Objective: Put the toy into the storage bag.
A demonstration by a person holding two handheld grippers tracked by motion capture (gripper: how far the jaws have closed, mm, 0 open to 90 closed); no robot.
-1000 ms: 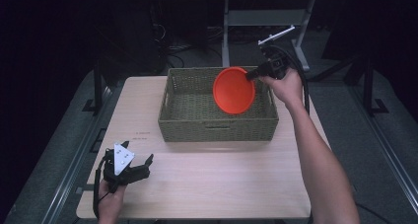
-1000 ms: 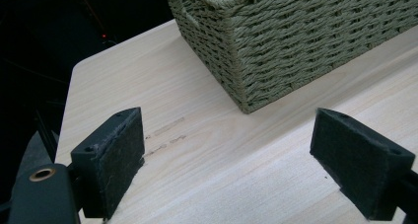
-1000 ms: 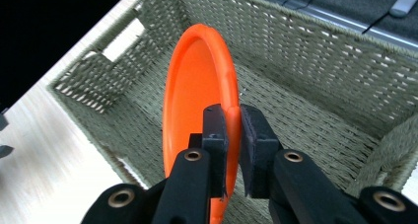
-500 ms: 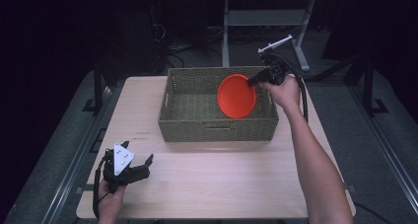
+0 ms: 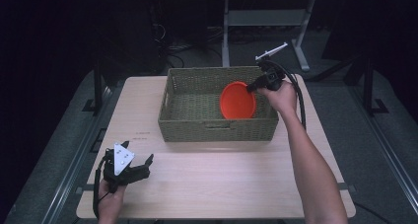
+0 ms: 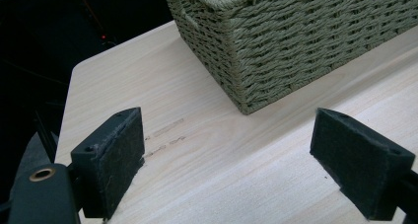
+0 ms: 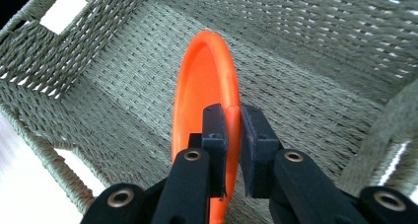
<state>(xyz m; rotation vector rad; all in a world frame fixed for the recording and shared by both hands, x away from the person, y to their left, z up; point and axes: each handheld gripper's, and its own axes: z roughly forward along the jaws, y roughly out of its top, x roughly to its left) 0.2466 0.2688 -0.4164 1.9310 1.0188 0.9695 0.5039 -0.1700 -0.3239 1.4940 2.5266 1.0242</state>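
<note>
1. My right hand-held gripper [image 7: 230,135] pinches the rim of the orange plate [image 5: 237,100], holding it on edge inside the woven basket [image 5: 197,125], toward the basket's right end.
2. The basket sits at the counter's [image 5: 222,184] far edge.
3. My left hand-held gripper [image 6: 226,160] rests wide open, holding nothing, at the counter's near left corner.

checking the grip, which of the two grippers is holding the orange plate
The right gripper, clamped on the orange plate rim inside the wicker basket; the left gripper rests open, holding nothing.
</note>
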